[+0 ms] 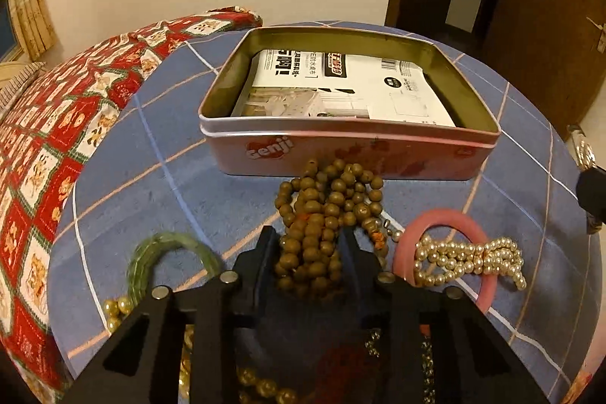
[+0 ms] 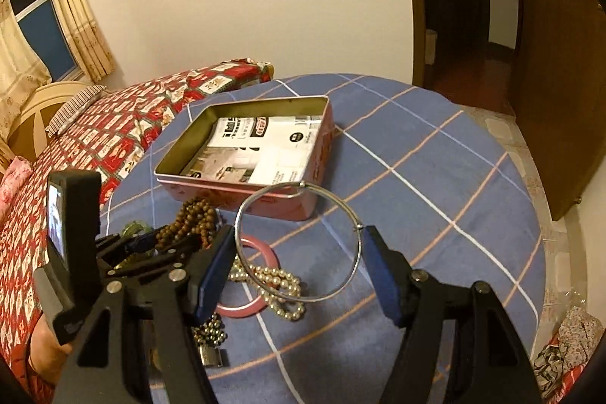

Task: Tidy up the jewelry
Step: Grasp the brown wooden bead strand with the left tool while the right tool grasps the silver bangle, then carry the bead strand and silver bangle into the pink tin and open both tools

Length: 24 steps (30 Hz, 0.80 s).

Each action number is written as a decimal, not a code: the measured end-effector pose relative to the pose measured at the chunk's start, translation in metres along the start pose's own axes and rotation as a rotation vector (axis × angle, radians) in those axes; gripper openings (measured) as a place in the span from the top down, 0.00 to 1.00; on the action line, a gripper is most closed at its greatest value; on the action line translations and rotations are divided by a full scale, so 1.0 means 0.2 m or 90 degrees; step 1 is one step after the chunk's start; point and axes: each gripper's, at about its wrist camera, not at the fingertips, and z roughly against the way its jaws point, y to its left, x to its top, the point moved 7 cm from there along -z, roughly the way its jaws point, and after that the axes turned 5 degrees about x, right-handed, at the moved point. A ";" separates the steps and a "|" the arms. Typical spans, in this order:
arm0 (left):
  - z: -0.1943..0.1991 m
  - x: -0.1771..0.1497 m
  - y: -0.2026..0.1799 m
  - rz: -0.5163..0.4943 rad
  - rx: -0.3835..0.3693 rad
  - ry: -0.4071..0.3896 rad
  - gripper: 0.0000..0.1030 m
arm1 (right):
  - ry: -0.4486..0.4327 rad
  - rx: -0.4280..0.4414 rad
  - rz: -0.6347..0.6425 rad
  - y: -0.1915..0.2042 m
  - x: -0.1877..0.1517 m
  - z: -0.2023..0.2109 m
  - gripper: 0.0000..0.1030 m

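**Brown beads gripped, silver bangle spanned, tin straight ahead**

Brown wooden bead strand [image 1: 325, 211] is the landmark; places are given from it. Left of it: green bangle [image 1: 159, 252] on the blue checked cloth [image 1: 151, 154]. On it: left gripper [image 1: 308, 241], jaws drawn in around the heap's near end, beads packed between the pads, so clamped on it. The strand's long axis runs from the gripper toward the pink tin [image 1: 348, 154], just beyond the beads and open, with a printed packet inside. Right of the beads: pink ring [image 1: 447, 218] with a pearl strand [image 1: 469, 260] lying across it. Further right: right gripper [image 2: 297, 237], jaws wide, pressing the silver wire bangle [image 2: 299, 237] across its width. Judgement: left hand is nearer the tin.
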 end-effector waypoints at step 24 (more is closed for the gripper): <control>0.45 0.18 0.08 0.060 -0.052 -0.185 0.76 | -0.003 -0.069 0.021 0.04 0.08 -0.02 0.32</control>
